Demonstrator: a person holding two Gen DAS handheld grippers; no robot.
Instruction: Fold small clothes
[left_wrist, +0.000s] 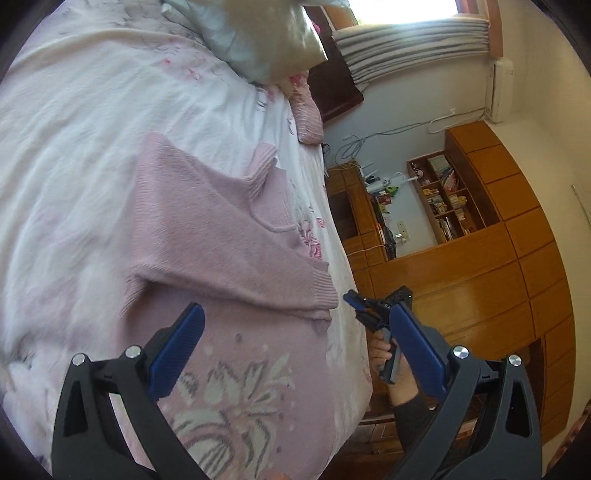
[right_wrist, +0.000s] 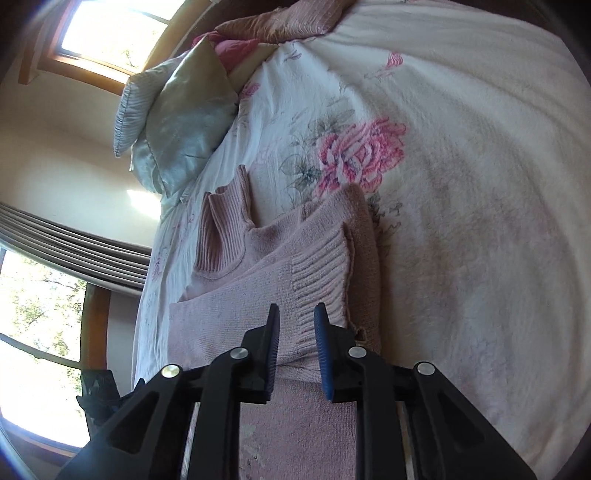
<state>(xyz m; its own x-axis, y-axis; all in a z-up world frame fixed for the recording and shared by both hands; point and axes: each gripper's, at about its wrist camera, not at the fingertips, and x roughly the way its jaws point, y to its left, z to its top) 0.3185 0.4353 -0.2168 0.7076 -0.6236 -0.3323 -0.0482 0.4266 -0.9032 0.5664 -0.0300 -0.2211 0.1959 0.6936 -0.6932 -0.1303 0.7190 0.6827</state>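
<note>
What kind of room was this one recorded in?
Most likely a home bedroom: a bed with a floral sheet and pillows, wooden wardrobes and bookshelves, a curtained window. A pink sweater lies on the bed.

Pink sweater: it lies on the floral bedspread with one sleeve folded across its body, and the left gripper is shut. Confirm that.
Not quite: the left gripper is open, jaws spread wide above the pink sweater, as the left wrist view shows. The sweater does lie on the floral bedspread with a sleeve folded across.

Both wrist views look down close along their tongs at the bed (left_wrist: 92, 147), from opposite sides, sharing the sweater (right_wrist: 295, 240) and pillow (left_wrist: 266, 40)
</note>
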